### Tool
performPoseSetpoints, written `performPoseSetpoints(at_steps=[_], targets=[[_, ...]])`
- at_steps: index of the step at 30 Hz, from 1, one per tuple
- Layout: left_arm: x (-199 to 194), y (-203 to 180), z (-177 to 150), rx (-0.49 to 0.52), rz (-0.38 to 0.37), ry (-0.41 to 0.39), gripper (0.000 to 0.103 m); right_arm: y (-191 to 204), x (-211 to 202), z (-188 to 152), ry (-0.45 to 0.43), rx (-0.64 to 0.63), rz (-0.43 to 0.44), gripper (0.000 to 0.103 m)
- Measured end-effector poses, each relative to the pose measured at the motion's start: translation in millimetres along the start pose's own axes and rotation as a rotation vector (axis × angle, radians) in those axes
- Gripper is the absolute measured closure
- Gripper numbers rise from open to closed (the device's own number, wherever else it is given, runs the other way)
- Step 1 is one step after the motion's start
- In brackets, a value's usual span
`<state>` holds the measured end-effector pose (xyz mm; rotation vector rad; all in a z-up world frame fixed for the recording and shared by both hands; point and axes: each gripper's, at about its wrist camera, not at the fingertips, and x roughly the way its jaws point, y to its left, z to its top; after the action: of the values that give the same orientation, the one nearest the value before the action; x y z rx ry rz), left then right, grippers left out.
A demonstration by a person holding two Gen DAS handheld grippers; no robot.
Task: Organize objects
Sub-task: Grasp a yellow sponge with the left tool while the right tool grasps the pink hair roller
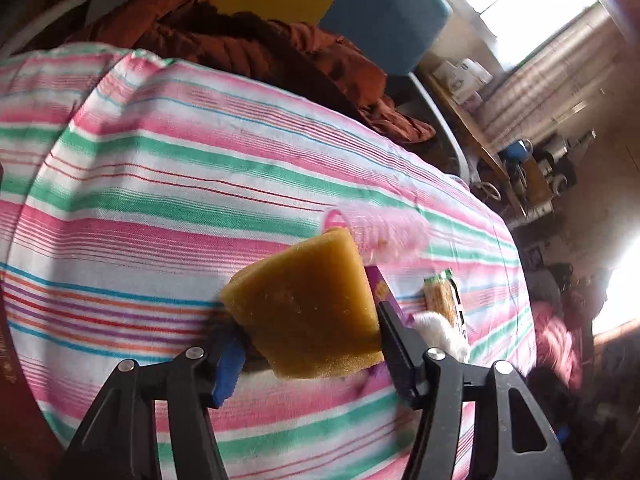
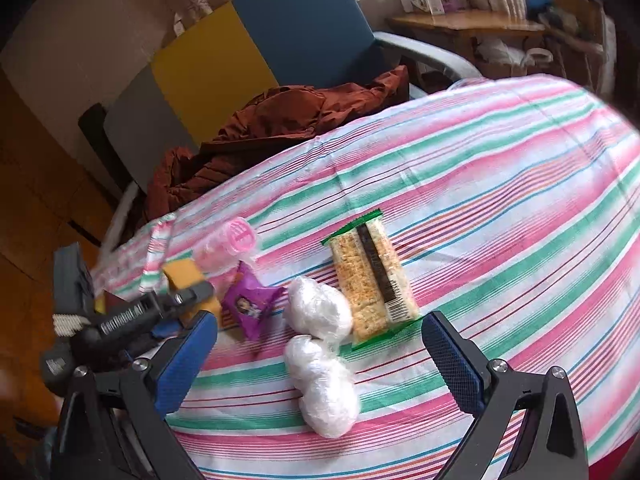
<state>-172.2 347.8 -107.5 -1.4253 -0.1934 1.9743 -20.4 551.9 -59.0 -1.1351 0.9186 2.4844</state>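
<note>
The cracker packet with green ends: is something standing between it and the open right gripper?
Nothing visible blocks it. The right gripper is open and empty, and the cracker packet lies on the striped cloth ahead. Two white wrapped bundles lie beside its left edge, the upper one seeming to touch it, so a wide grasp could catch them.

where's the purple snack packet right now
In the right wrist view the purple snack packet lies on the striped cloth, left of centre, between the yellow sponge and the upper white wrapped bundle.

Both grippers (image 2: pixel 320 356) black w/ blue textured pads (image 2: pixel 452 364), silver screws.
</note>
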Motion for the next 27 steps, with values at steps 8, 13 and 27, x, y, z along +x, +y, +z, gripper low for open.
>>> performPoseSetpoints(at_steps=[8,13,27], targets=[[-11,-4,-24,0.060,0.017,0.002,0.042,36,37,27,0.119,-0.039,0.166,0.000],[-17,3,-31,0.033,0.004,0.003,0.043,77,76,42,0.187,-0.128,0.200,0.000],[-28,0,-57,0.061,-0.008,0.004,0.047,81,136,34,0.353,-0.220,0.107,0.066]])
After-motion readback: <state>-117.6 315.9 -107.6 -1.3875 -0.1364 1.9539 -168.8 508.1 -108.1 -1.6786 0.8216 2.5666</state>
